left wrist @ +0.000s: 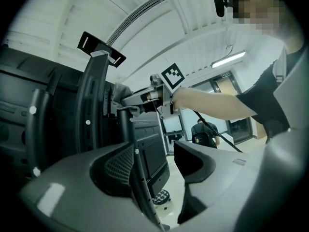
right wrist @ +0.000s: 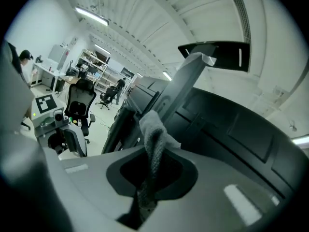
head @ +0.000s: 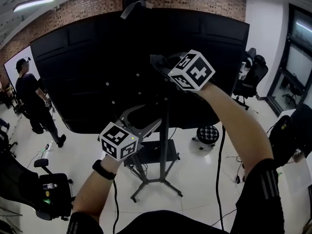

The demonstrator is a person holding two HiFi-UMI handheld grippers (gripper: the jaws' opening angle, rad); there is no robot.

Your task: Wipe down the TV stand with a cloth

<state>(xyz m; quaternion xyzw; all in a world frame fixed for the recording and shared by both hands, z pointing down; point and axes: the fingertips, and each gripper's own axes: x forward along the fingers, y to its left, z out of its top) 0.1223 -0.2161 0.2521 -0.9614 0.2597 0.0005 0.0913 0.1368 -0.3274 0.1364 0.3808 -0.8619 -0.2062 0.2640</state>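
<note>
The jaws of the right gripper [right wrist: 152, 175] pinch a grey cloth [right wrist: 153, 129] by a fold, its free end standing up out of the gap and bunched against the post [right wrist: 186, 79] of the stand [head: 166, 126], high behind the TV [head: 97, 67]; gripped this way, a loose wad is left ahead of the jaws, which looks meant as the wiping face. The jaws of the left gripper [left wrist: 153, 159] stand spread wide, a lower stretch of the same post rising through the gap close to one jaw; whether it touches that jaw cannot be told, and nothing is pinched there. In the head view the left gripper sits lower, about level with the screen's bottom edge, while the right one is raised at arm's length near the mount, so the empty gripper appears placed to steady the frame while the other wipes. Judged from where the cloth is, the work is on the upper post, with the shelf [head: 157, 151] and the base [head: 163, 180] below yet to be wiped. The stand rests on a pale floor [head: 204, 179], an office chair [head: 48, 189] at lower left, and a person [head: 31, 99] stands well apart at the room's left side
</note>
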